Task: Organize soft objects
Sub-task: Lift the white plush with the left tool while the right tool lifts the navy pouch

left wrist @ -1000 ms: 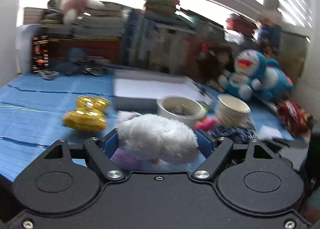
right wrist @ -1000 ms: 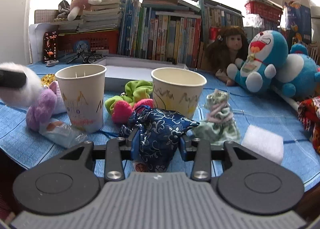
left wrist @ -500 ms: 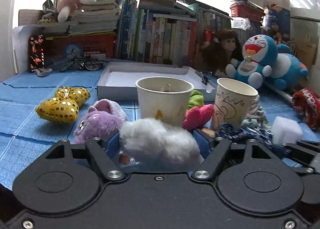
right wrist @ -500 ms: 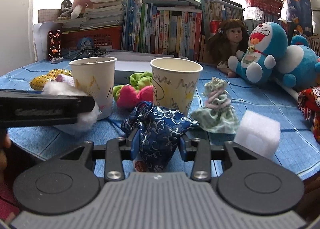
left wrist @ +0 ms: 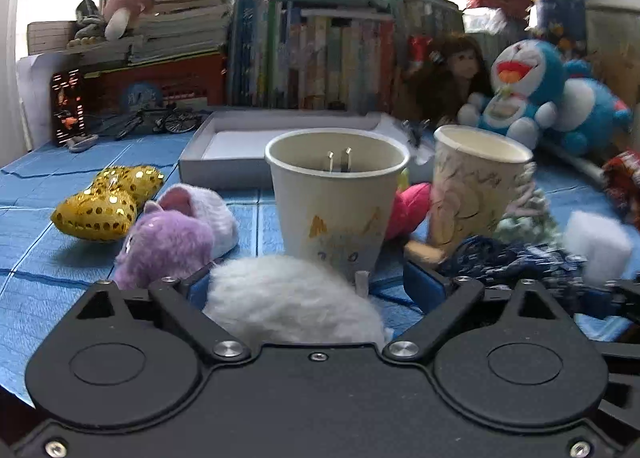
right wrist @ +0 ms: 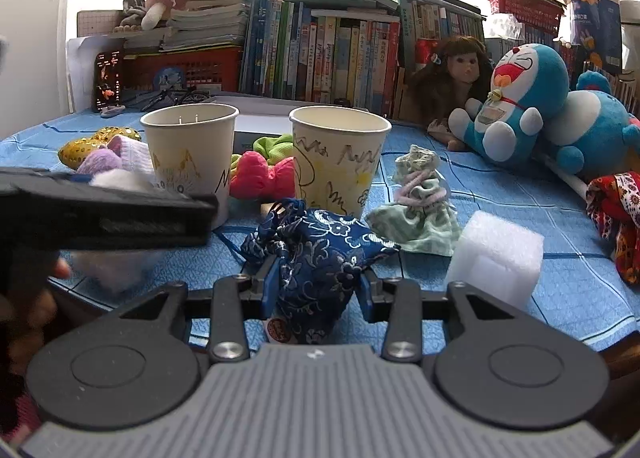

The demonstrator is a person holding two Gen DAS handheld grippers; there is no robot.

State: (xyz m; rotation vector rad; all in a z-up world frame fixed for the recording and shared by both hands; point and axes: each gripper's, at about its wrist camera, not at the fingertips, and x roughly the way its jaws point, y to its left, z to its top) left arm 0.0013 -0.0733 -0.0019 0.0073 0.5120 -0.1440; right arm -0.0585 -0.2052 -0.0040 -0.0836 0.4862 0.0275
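Observation:
My left gripper (left wrist: 316,286) is shut on a white fluffy plush (left wrist: 288,298), low over the blue mat in front of a paper cup (left wrist: 336,197) that holds a plug. A purple plush (left wrist: 168,242) lies left of it. My right gripper (right wrist: 318,290) is shut on a dark blue floral pouch (right wrist: 320,246), in front of a second, scribbled paper cup (right wrist: 338,161). The left gripper (right wrist: 104,213) shows side-on at the left of the right wrist view. A green pouch (right wrist: 420,213), a pink scrunchie (right wrist: 256,177) and a white foam block (right wrist: 496,254) lie near.
A gold sequin bow (left wrist: 104,201) lies at the left. A white shallow box (left wrist: 240,149) stands behind the cups. A Doraemon plush (right wrist: 532,105), a doll (right wrist: 452,77) and a row of books (right wrist: 320,53) line the back. Red patterned cloth (right wrist: 620,209) lies at the right.
My left gripper has come down and back toward the mat's front with the white plush. The right gripper has stayed shut on the blue pouch and drawn back slightly.

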